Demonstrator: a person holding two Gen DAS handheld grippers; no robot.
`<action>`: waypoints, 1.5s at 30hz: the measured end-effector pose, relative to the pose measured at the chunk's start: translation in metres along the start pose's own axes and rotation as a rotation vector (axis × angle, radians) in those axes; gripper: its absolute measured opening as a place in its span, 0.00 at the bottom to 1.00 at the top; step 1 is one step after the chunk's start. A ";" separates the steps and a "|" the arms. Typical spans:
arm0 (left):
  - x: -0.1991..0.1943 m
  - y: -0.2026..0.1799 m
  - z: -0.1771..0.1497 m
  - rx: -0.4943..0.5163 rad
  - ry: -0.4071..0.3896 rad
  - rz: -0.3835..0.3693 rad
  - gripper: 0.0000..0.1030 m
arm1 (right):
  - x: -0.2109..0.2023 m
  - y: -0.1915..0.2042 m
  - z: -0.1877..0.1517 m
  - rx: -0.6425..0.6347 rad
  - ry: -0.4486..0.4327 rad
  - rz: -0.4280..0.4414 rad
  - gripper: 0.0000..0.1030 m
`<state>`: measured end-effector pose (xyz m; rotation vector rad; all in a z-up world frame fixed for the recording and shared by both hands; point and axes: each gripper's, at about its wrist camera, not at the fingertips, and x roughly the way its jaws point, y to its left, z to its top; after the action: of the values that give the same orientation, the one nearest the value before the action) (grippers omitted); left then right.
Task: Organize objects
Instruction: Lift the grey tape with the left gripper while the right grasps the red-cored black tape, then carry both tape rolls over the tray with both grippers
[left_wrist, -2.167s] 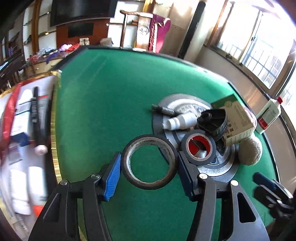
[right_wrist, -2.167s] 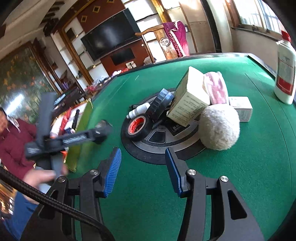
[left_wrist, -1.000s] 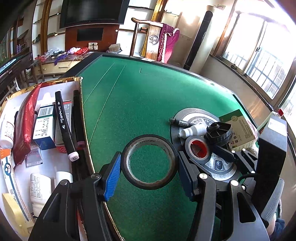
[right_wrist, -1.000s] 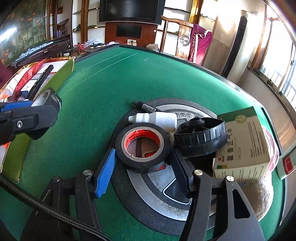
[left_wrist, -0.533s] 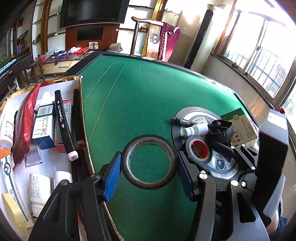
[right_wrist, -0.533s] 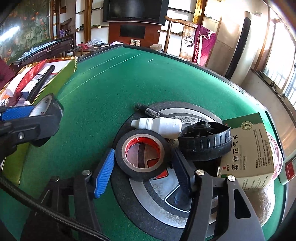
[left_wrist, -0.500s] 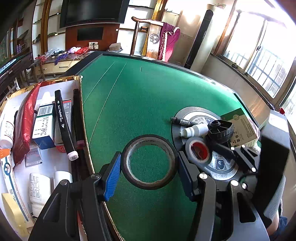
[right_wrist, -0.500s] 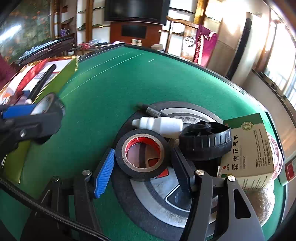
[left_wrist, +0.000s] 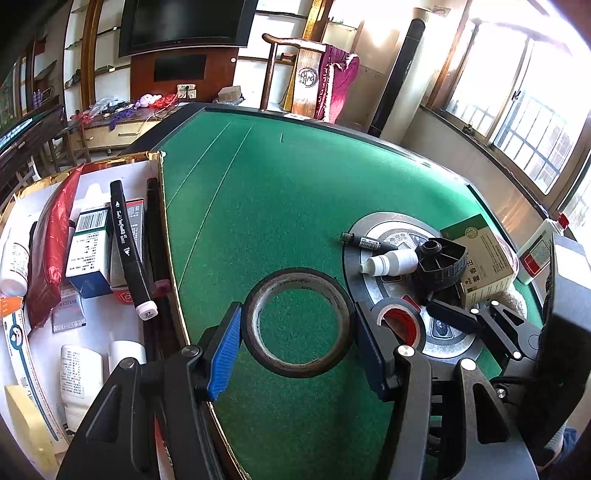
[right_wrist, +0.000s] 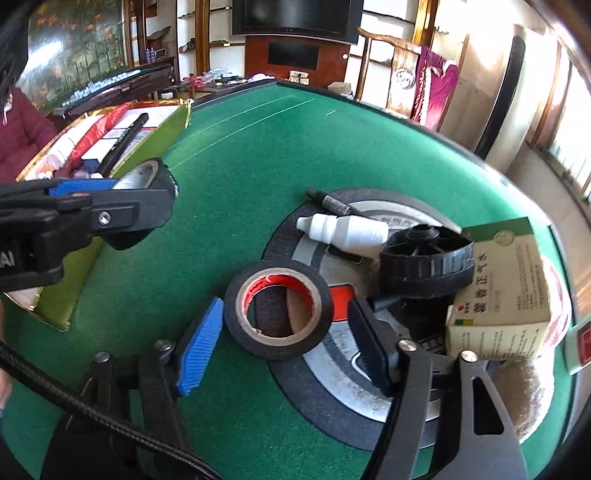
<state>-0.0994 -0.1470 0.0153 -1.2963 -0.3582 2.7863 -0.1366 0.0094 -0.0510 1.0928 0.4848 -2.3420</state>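
Left wrist view showed the left gripper (left_wrist: 297, 334) clamped on a grey tape roll (left_wrist: 298, 321) beside the part-filled box (left_wrist: 160, 221), while the right gripper (right_wrist: 286, 334), jaws just widened, straddled the ungripped black tape roll (right_wrist: 279, 308) among unsorted counter (left_wrist: 277, 206) items.

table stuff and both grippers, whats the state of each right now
left gripper: shut on the large tape roll, held above the table
right gripper: open, jaws just widened, red-core tape roll between them, pads not pressing
white bottle: lying on its side, capped
marker: lying flat, capped
black wheel: tilted against the carton
box: open, partly filled
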 end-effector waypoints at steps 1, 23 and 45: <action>0.000 0.000 0.000 0.002 0.002 0.000 0.51 | 0.001 0.001 0.000 -0.006 0.004 -0.005 0.71; -0.019 -0.005 0.002 0.019 -0.050 -0.019 0.51 | -0.024 -0.016 0.007 0.168 -0.097 0.087 0.59; -0.075 0.100 0.029 -0.157 -0.193 0.042 0.51 | -0.061 0.081 0.019 0.038 -0.193 0.247 0.59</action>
<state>-0.0674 -0.2603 0.0660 -1.0735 -0.5767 2.9811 -0.0673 -0.0479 0.0000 0.8762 0.2212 -2.2155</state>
